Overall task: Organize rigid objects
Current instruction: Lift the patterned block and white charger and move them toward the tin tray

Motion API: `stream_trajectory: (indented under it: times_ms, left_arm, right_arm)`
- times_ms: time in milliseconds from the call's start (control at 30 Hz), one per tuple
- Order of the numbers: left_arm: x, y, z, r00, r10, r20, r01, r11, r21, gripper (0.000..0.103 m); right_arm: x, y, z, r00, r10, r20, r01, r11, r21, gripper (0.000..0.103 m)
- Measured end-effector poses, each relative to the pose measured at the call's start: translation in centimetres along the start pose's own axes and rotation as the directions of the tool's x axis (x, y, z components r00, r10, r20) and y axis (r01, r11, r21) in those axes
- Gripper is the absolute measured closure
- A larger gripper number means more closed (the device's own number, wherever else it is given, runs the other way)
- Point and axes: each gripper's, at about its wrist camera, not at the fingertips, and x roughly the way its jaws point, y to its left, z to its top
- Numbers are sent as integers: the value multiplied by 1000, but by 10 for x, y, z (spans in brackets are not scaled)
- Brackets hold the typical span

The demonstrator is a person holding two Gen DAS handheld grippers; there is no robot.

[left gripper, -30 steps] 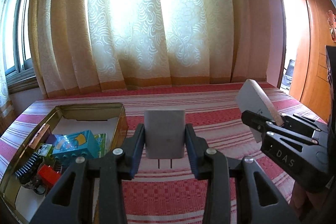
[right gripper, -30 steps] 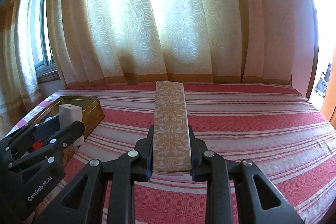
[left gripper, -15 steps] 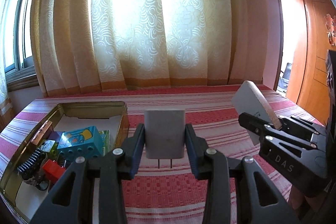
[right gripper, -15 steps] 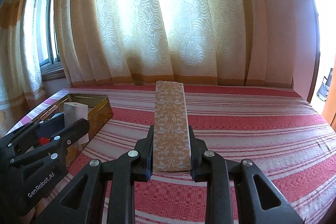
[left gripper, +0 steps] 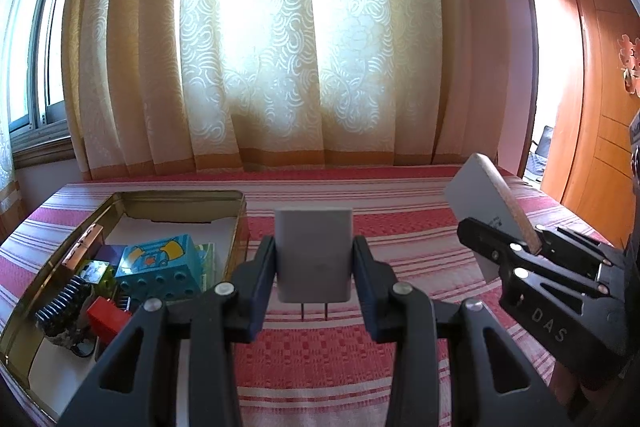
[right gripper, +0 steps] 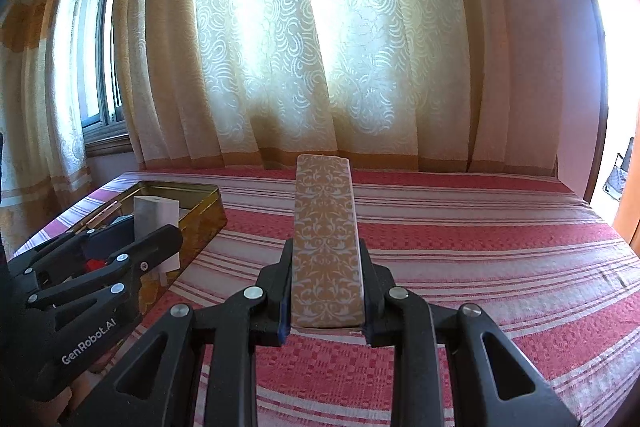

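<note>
My left gripper (left gripper: 314, 259) is shut on a white plug adapter (left gripper: 314, 251), prongs down, held above the red striped cloth just right of the gold tin (left gripper: 240, 203). The adapter also shows in the right wrist view (right gripper: 156, 223). My right gripper (right gripper: 326, 283) is shut on a flat box with a tan floral pattern (right gripper: 326, 227), held upright over the cloth. The box also shows in the left wrist view (left gripper: 488, 203), to the right of the adapter.
The open gold tin (right gripper: 200, 207) at the left holds a blue patterned box (left gripper: 160, 267), a red block (left gripper: 108, 317), a dark spring (left gripper: 60, 303) and other small items. Red striped cloth (right gripper: 480, 251) covers the surface. Curtains hang behind.
Both grippers have risen and drawn slightly back with their objects; the tin sits lower and more to the right in the left wrist view. Both grips are unchanged.
</note>
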Motion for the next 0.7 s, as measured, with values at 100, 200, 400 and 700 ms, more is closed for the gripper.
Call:
stream_trajectory:
  times_ms: [100, 200, 400, 700]
  left_arm:
    - [-2, 0, -1, 1000, 1, 4, -1, 1000, 1, 66]
    - [-4, 0, -1, 1000, 3, 8, -3, 1000, 4, 66]
    - [-8, 2, -3, 1000, 1, 16, -1, 1000, 1, 66]
    - [-16, 9, -4, 999, 3, 33, -3, 1000, -13, 66]
  right_arm:
    - [-3, 1, -1, 1000, 1, 6, -1, 1000, 0, 75]
    - [-3, 3, -1, 1000, 3, 7, -3, 1000, -2, 75]
    - [-6, 9, -2, 1000, 11, 16, -11, 1000, -11, 75]
    - [-8, 19, -3, 999, 30, 22, -30, 999, -16, 75]
